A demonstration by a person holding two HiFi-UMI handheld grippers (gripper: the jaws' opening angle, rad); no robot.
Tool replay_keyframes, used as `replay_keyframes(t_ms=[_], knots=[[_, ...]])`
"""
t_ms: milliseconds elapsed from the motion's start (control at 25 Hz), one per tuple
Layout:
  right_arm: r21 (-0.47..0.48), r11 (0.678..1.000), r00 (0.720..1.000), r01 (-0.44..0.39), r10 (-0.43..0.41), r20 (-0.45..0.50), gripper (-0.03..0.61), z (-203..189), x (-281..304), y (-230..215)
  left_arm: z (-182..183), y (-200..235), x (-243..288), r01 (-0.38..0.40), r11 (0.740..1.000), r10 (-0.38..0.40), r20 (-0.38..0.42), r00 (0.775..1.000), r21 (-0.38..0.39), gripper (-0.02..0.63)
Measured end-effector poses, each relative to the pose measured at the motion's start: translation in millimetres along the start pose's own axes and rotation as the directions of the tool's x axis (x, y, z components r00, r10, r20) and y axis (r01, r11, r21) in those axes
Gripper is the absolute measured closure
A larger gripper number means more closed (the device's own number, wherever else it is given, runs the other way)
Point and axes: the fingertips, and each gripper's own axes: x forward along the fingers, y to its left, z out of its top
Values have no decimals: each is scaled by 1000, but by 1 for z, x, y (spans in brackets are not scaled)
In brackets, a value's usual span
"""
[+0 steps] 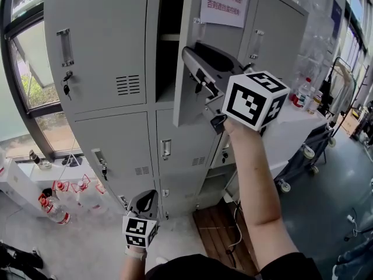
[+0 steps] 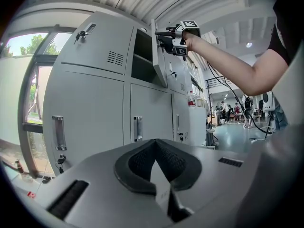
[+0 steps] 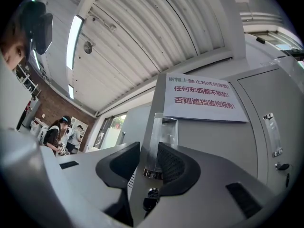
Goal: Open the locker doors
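My right tool (image 1: 189, 60) is clamped on the free edge of the upper middle locker door (image 1: 187, 101). One pad is behind the door and the other is on its front, just beside the clear handle (image 3: 165, 129). This door stands swung open, and a paper notice (image 1: 224, 2) is stuck on it above the tool. My left tool (image 1: 147, 198) hangs well below, its jaws together and empty, pointing at the closed doors (image 2: 151, 122).
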Motion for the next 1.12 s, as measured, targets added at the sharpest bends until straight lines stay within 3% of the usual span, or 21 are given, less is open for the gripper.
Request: replay_keyframes(t_ms=[280,600,1120], knots=[[33,998,999,-51,51,2,433,12,-40,-1,5,-34,1,17,1000,-17,-3,1000,6,597],[13,999,999,-42,41,10,442,29,-92,-9,15,-81,17,87,996,-87,-14,996,35,597],[11,998,997,66,-66,31,489,49,-187,-53,29,-165,49,226,972,-226,-6,974,64,597]])
